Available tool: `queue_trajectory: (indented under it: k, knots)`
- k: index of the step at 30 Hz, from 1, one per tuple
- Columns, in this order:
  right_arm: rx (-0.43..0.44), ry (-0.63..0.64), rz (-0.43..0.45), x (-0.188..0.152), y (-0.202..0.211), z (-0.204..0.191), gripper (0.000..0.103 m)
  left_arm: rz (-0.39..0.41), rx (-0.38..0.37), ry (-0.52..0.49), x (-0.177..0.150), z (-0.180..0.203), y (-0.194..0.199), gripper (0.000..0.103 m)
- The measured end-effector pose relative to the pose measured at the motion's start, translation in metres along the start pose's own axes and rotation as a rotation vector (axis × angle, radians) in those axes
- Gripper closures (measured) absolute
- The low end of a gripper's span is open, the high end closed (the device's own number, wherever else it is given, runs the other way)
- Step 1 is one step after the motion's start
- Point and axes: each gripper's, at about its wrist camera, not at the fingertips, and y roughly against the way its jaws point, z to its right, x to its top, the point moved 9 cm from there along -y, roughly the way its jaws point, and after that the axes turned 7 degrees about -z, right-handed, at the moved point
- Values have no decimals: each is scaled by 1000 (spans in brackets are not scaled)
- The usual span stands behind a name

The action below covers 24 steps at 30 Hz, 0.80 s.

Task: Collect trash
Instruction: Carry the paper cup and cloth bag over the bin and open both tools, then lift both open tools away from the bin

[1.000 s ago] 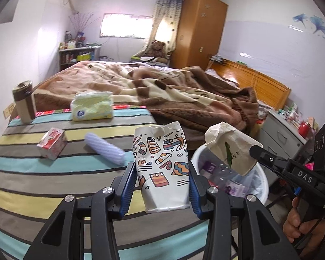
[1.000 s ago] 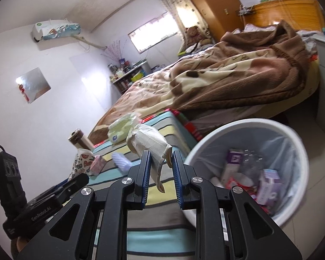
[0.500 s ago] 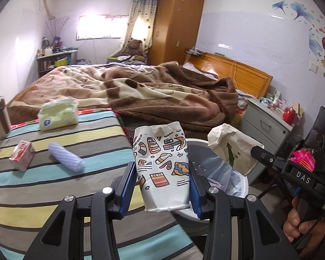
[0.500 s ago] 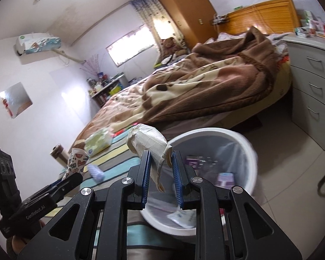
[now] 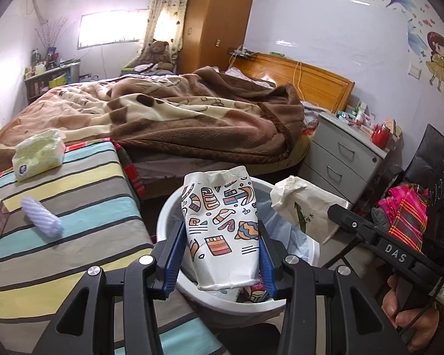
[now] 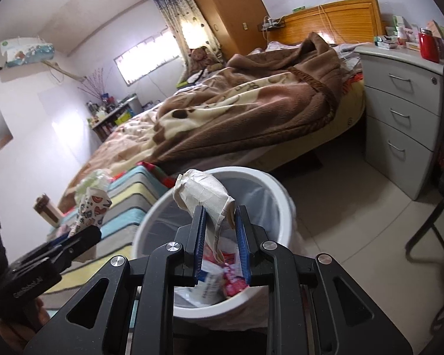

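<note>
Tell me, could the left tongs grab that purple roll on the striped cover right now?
Probably not as things stand: the left tongs are shut on a patterned paper cup over the white bin. The purple roll lies uncovered, so after dropping the cup, likely yes.

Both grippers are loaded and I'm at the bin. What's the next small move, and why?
Probably open the left gripper first. Its patterned paper cup hangs over the mouth of the white trash bin, so it should fall in. The right gripper holds the crumpled paper bag above the same bin with trash already inside; release it next.
</note>
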Motion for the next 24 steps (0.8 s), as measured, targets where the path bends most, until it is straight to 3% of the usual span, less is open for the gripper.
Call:
queue_trajectory:
  k: [14,16,19,24]
  knots:
    - [-18,11,-60,-10,-12,7,77,-63,-17,-7,-7,9,-29,56]
    - [-17,9,-60,-9,-11,6,75,-62,-16,1,-8,7,-28,50]
    - [-21,13,-55,-8,-9,4,62,-51,-12,8,-8,3,-24,38]
    - [-13,21,-42,-5,-7,-4,59,-35,-13,22,-7,-2,-15,38]
